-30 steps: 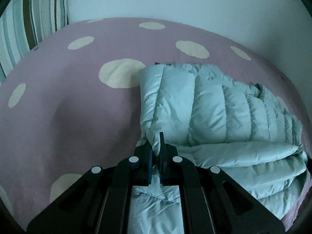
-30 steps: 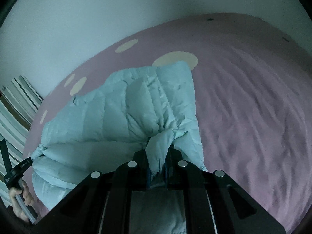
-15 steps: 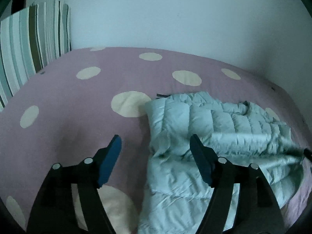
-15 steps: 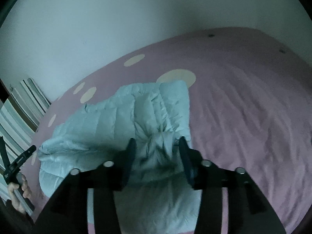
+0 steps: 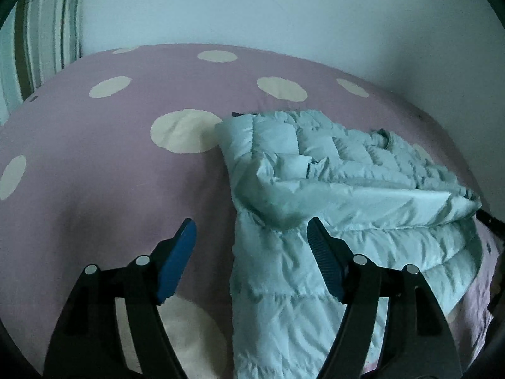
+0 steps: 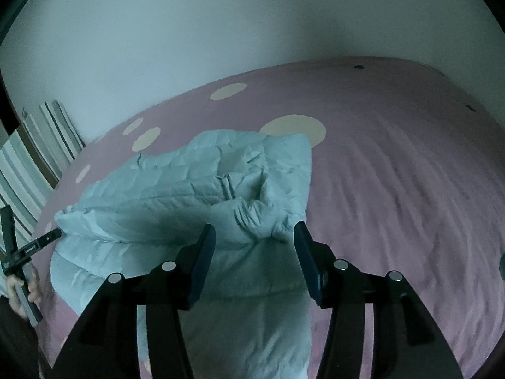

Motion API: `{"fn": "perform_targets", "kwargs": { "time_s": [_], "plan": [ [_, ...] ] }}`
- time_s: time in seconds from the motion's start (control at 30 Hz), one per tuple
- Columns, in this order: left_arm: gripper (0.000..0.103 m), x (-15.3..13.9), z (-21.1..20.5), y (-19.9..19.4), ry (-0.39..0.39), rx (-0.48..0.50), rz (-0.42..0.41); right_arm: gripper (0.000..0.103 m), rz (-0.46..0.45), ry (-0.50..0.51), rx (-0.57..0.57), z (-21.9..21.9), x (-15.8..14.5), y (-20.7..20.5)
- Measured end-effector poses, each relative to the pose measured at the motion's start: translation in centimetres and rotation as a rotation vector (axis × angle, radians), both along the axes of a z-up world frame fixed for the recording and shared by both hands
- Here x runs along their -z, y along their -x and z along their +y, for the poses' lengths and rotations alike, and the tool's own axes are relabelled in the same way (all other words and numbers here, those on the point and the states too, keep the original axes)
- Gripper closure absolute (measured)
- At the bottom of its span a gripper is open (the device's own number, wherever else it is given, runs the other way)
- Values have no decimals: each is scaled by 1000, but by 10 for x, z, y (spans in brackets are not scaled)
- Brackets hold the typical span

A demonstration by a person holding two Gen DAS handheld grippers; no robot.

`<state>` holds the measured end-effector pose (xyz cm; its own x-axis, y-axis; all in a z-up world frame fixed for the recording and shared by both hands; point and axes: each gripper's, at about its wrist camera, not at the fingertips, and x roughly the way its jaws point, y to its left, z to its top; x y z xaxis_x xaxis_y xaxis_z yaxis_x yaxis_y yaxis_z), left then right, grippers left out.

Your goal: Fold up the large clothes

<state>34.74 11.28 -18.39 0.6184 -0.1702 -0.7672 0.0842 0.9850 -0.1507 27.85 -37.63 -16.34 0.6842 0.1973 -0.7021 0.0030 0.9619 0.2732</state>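
Observation:
A pale blue quilted puffer jacket (image 5: 331,189) lies folded on the pink bed. A padded fold lies across its middle. My left gripper (image 5: 251,243) is open and empty, raised above the jacket's left edge. The jacket also shows in the right wrist view (image 6: 195,195). My right gripper (image 6: 254,243) is open and empty, raised above the jacket's bunched right end. The left gripper (image 6: 47,240) and the hand holding it show at the far left of the right wrist view.
The bed has a pink sheet (image 5: 94,158) with cream dots. A striped pillow (image 5: 34,41) stands at the far left against the pale wall (image 5: 284,9). The sheet (image 6: 394,173) to the right of the jacket is wrinkled.
Both grippers were shut on jacket fabric one second ago. Both have opened, let go and pulled back and up. The released fabric has settled on the jacket.

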Motion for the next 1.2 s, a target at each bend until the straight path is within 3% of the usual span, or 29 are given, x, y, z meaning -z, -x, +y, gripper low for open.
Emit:
{"fn": "perform_targets", "kwargs": {
  "time_s": [0.2,0.27,0.33,0.4,0.53,0.73,0.9,1.07,1.2],
  "plan": [
    [31,15,-5,-21,3,39,49,51,33,32,-21,2,14,-24],
    [40,18,-7,-26,-1,55,55,51,36,36,-27,4,17,-26],
    [61,20,-8,-29,12,76,69,61,42,45,-38,8,20,-28],
    [73,23,-11,-32,19,91,81,80,51,58,-44,11,23,-29],
    [92,19,-16,-28,-18,84,60,92,34,78,-29,15,20,-23],
    [98,-6,-16,-1,-39,56,-29,97,-34,85,5,17,3,4],
    [99,-48,-18,8,-63,47,-139,98,-109,89,18,15,-25,10],
    [99,-77,-29,-32,-105,-2,-187,98,-154,86,40,16,-48,-28],
    [99,-76,-42,-74,-172,-30,-179,98,-147,76,56,16,-53,-71]
  ]
}}
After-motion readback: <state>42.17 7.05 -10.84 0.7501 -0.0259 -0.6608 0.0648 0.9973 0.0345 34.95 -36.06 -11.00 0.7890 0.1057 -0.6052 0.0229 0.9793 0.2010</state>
